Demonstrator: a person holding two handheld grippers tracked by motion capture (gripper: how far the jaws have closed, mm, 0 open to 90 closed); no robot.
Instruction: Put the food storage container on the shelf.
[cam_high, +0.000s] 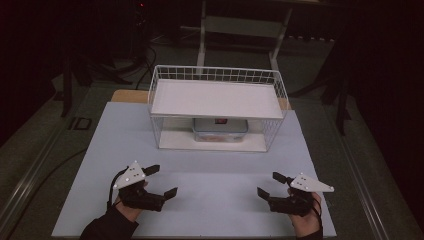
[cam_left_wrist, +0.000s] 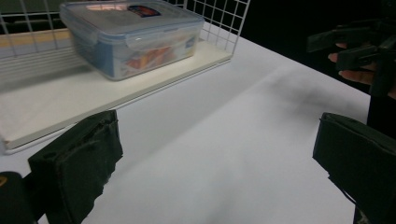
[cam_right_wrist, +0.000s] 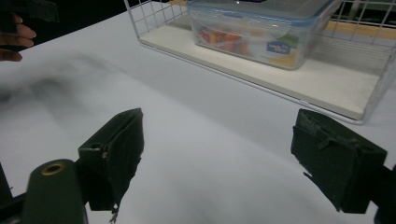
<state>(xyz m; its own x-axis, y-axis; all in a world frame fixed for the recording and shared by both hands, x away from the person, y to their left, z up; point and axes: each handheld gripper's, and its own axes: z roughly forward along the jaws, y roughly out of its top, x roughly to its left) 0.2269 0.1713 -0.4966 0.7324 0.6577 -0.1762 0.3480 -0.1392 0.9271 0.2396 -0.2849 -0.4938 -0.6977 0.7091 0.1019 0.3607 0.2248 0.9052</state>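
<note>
white board covers the table (cam_high: 200, 200), and both grippers rest low over its near half, well apart from each other.

at the left of the high view, the left gripper (cam_high: 162, 181) sits in the person's left hand, with a grey three-cornered plate on top. its jaws stand wide apart and hold nothing. in the left gripper view the same gripper (cam_left_wrist: 212, 154) shows two black padded jaws with bare white board between them.

in the middle, farther back, stands a white wire rack (cam_high: 218, 107) with a flat upper shelf (cam_high: 217, 99) and a lower base board. a clear plastic container (cam_high: 220, 130) with a blue-edged clip lid sits on the base board, under the upper shelf, inside the wire walls. the container (cam_left_wrist: 130, 35) appears at the upper left of the left gripper view and at the top of the right gripper view (cam_right_wrist: 261, 28). coloured contents show through its wall. it is well apart from both grippers.

at the right of the high view, the right gripper (cam_high: 269, 184) sits in the person's right hand, also with a grey plate. its jaws are spread wide and empty. in the right gripper view the gripper (cam_right_wrist: 217, 144) shows only white board between its pads.
</note>
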